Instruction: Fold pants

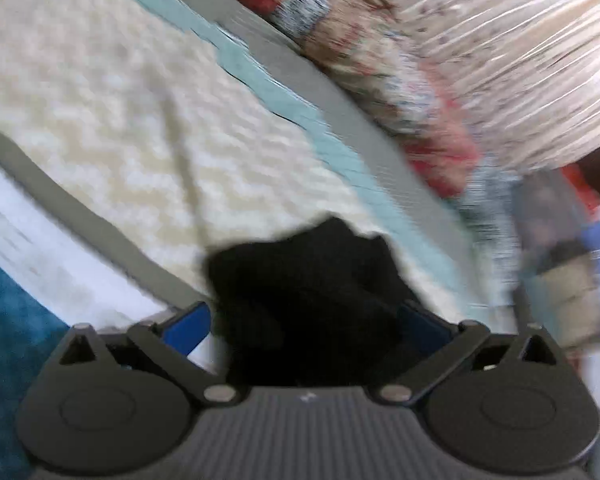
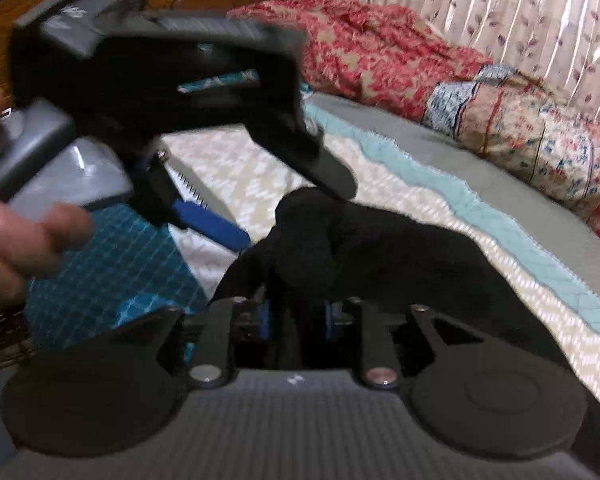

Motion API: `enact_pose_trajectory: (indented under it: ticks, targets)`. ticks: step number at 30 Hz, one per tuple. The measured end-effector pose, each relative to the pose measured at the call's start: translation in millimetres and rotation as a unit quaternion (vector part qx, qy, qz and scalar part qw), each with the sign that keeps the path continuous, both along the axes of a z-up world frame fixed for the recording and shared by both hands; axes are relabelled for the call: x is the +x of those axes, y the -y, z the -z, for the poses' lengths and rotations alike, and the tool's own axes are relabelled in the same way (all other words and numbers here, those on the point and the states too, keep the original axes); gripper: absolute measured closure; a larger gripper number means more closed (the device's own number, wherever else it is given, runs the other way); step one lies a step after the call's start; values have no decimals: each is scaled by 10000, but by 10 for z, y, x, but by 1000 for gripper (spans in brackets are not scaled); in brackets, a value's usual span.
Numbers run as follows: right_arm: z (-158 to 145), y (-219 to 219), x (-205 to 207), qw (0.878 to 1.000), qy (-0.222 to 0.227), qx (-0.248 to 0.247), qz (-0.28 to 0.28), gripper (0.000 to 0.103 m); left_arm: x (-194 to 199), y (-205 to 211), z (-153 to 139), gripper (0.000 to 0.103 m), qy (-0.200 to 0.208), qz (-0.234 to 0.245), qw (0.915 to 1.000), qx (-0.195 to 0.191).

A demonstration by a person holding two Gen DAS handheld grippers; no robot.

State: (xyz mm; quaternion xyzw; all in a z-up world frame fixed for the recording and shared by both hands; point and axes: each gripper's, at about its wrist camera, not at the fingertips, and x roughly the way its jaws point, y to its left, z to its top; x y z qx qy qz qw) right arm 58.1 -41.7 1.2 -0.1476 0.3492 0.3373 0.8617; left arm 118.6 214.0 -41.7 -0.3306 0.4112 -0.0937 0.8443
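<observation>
**Black pants bunched between two claws on the bed**

At the left of the right wrist view we see a hand (image 2: 8,216) gripping the left claw (image 2: 296,216), which tilts downward with its blue fingers (image 2: 216,226) spread wide over the pants (image 2: 380,248). In its own view the left claw (image 1: 308,320) has the black cloth (image 1: 312,280) bunched in the gap between the fingers, but the pads do not press on it.

The right claw (image 2: 296,320) also points down. Its fingers stand partly apart with black fabric between them; we cannot tell whether they pinch it.

We count one pair of pants, two claws and one hand in view. The pants lie crumpled on the cream quilt (image 2: 440,208) of the bed. To the far right lies a red floral blanket (image 2: 380,48). Beyond the pants the quilt lies open, and its near left edge drops to teal floor (image 1: 4,320).
</observation>
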Motion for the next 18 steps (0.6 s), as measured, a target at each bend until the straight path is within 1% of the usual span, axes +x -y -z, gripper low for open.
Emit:
enact_pose_trajectory:
  ticks: [1, 2, 3, 5, 7, 9, 10, 11, 12, 13, 14, 15, 16, 18]
  targets:
    - [-22, 6, -9, 9999, -32, 40, 92, 53, -3, 2, 6, 0, 14, -49, 9998, 185]
    - [-60, 45, -21, 9999, -44, 105, 122, 48, -2, -1, 22, 0, 12, -59, 9996, 273]
    - [-101, 86, -45, 9997, -53, 180, 151, 41, 8, -4, 51, 0, -33, -37, 9996, 275]
    - [-168, 178, -105, 9991, -52, 346, 245, 32, 55, -10, 115, 0, -153, 31, 9998, 127]
    - [-182, 285, -160, 9975, -171, 534, 437, 31, 128, 3, 179, 0, -176, 101, 9997, -118]
    - [-155, 400, -182, 9942, -402, 709, 699, 26, 200, 36, 230, 3, -111, 152, 9990, -397]
    - [-109, 469, -132, 9920, -595, 751, 827, 26, 218, 64, 226, 18, -93, 135, 9991, -382]
    - [-81, 498, -120, 9905, -739, 719, 909, 26, 217, 108, 200, 48, -96, 70, 9997, -224]
    - [-70, 525, -92, 9896, -834, 655, 973, 26, 193, 128, 160, 56, -60, 90, 9999, -86]
    - [-91, 562, -72, 9886, -850, 659, 1052, 26, 134, 111, 102, 63, 32, 79, 9999, -89]
    - [-153, 627, -45, 9866, -828, 828, 1137, 27, 31, 56, 23, 68, 204, 39, 9997, -109]
    - [-230, 702, -3, 9831, -822, 1070, 1240, 28, -118, 10, -77, 71, 458, 7, 9989, -48]
    - [-325, 790, 66, 9769, -840, 1373, 1407, 28, -259, -3, -171, 71, 692, -22, 9975, 123]
    - [-489, 909, 230, 9621, -894, 1882, 1761, 30, -643, 44, -325, 71, 1165, -46, 9908, 690]
